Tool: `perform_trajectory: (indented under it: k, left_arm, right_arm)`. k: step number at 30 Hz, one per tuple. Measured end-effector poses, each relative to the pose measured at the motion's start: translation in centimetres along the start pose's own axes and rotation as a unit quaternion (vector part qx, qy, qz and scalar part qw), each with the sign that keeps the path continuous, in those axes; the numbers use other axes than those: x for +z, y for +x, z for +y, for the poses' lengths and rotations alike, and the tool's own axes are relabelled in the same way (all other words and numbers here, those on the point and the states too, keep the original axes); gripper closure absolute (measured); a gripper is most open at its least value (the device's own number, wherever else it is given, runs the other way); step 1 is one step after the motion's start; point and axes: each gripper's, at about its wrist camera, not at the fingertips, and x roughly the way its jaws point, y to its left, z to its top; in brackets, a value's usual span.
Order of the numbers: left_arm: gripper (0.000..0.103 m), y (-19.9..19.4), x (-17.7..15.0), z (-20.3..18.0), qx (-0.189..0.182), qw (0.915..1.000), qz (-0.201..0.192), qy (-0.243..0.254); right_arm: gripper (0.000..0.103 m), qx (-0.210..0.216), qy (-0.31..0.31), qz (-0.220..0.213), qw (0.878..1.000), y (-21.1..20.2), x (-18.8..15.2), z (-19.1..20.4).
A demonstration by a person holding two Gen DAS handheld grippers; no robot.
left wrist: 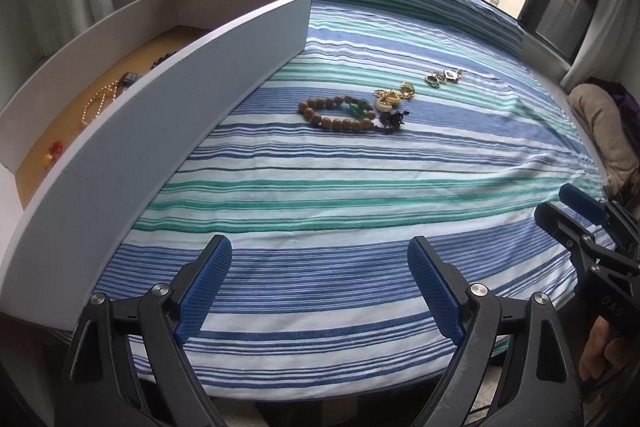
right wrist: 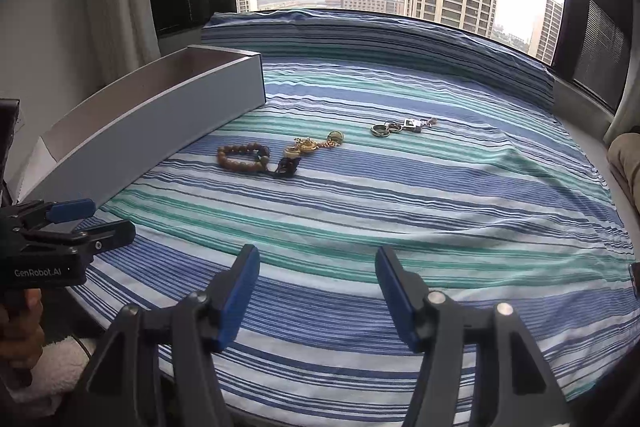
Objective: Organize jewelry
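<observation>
On the striped cloth [left wrist: 320, 187] lie a wooden bead bracelet [left wrist: 336, 113] [right wrist: 242, 155], gold pieces [left wrist: 394, 97] [right wrist: 308, 145], a dark blue trinket [left wrist: 394, 119] [right wrist: 286, 167] and silver rings [left wrist: 442, 78] [right wrist: 400, 127]. A long white box [left wrist: 160, 115] [right wrist: 160, 131] stands at the left; a gold chain [left wrist: 98, 103] and red and yellow beads [left wrist: 54, 151] rest inside. My left gripper [left wrist: 320, 247] [right wrist: 100, 221] hangs open and empty over the near cloth, short of the jewelry. To its right, my right gripper [right wrist: 317, 253] [left wrist: 568, 215] is also open and empty.
A folded striped bolster [right wrist: 380, 39] runs along the window at the far edge. Beige fabric [left wrist: 600, 123] lies off the cloth's right side. A white towel [right wrist: 60, 359] sits below the near left edge. Each gripper handle is held by a hand [right wrist: 20, 327] [left wrist: 600, 351].
</observation>
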Motion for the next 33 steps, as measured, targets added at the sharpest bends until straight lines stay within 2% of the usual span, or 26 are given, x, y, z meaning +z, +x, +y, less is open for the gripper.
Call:
perform_trajectory:
  k: [11, 14, 19, 21, 24, 26, 27, 28, 30, 33]
  left_arm:
    - [0.013, 1.5, 0.9, -1.4, -0.007, 0.9997, 0.016, 0.018]
    - [0.013, 2.5, 2.7, -1.6, -0.027, 0.9991, 0.016, 0.027]
    - [0.013, 5.3, 7.3, -2.0, -0.096, 0.9948, 0.008, 0.034]
    - [0.013, 7.0, 8.7, -3.0, -0.1, 0.9935, 0.009, 0.055]
    - [0.018, 9.7, 10.1, -5.2, -0.08, 0.9908, 0.001, 0.109]
    - [0.033, 11.8, 10.8, -6.4, -0.059, 0.9896, -0.001, 0.131]
    - [0.036, 12.8, 11.0, -6.7, -0.051, 0.9896, 0.002, 0.134]
    - [0.043, 13.7, 11.3, -6.8, -0.046, 0.9903, 0.007, 0.131]
    - [0.055, 15.1, 11.7, -6.6, -0.043, 0.9918, 0.017, 0.119]
    - [0.079, 16.1, 11.8, -6.2, -0.049, 0.9925, 0.028, 0.109]
  right_arm:
    - [0.042, 0.007, 0.005, 0.004, 1.0, 0.0, -0.6, -0.1]
    - [0.042, 0.009, 0.011, 0.008, 1.0, 0.0, -0.8, -0.4]
    - [0.042, 0.013, 0.016, 0.016, 1.0, 0.1, -1.2, -0.7]
    - [0.042, 0.013, 0.017, 0.019, 1.0, 0.1, -1.3, -0.8]
    - [0.042, 0.016, 0.021, 0.023, 0.999, 0.1, -1.6, -0.9]
    - [0.042, 0.019, 0.024, 0.024, 0.999, 0.0, -1.7, -1.0]
    - [0.042, 0.019, 0.026, 0.024, 0.999, -0.1, -1.7, -1.1]
    - [0.042, 0.019, 0.027, 0.024, 0.999, -0.2, -1.8, -1.2]
    - [0.042, 0.017, 0.029, 0.021, 0.999, -0.5, -1.8, -1.3]
    - [0.042, 0.013, 0.033, 0.021, 0.999, -0.7, -1.9, -1.8]
